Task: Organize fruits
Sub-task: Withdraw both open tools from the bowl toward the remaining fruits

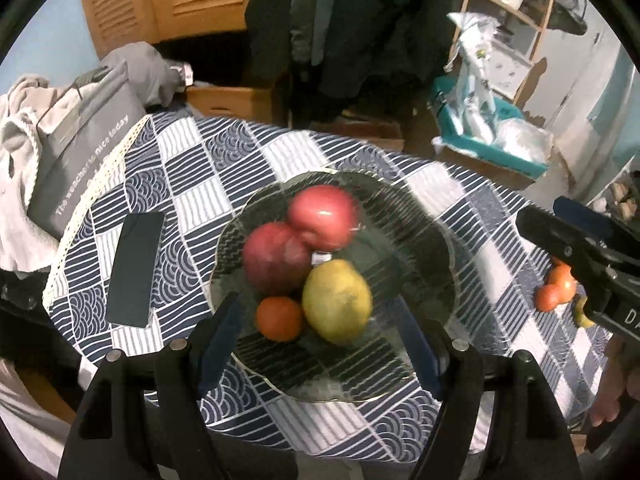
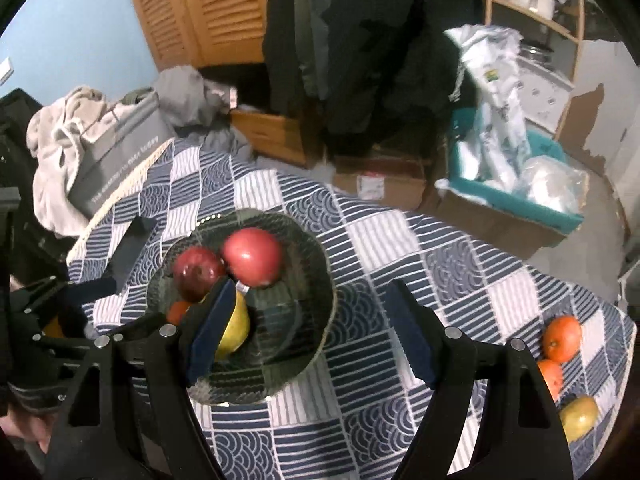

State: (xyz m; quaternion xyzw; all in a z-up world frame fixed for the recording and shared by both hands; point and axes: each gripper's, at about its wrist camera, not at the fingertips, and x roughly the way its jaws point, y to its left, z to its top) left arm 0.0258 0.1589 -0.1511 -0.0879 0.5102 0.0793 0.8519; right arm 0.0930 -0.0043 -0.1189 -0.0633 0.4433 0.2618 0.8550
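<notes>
My table (image 2: 460,264), under a blue-and-white checked cloth, carries the glass bowl (image 2: 320,300), a dark phone (image 1: 136,268) left of it, loose fruit (image 2: 562,338) well right.

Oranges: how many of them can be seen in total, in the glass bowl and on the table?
3. One orange lies in the glass bowl beside the pear. Two more lie on the tablecloth at the right edge: one farther back, one nearer. Others may be hidden behind the grippers.
</notes>
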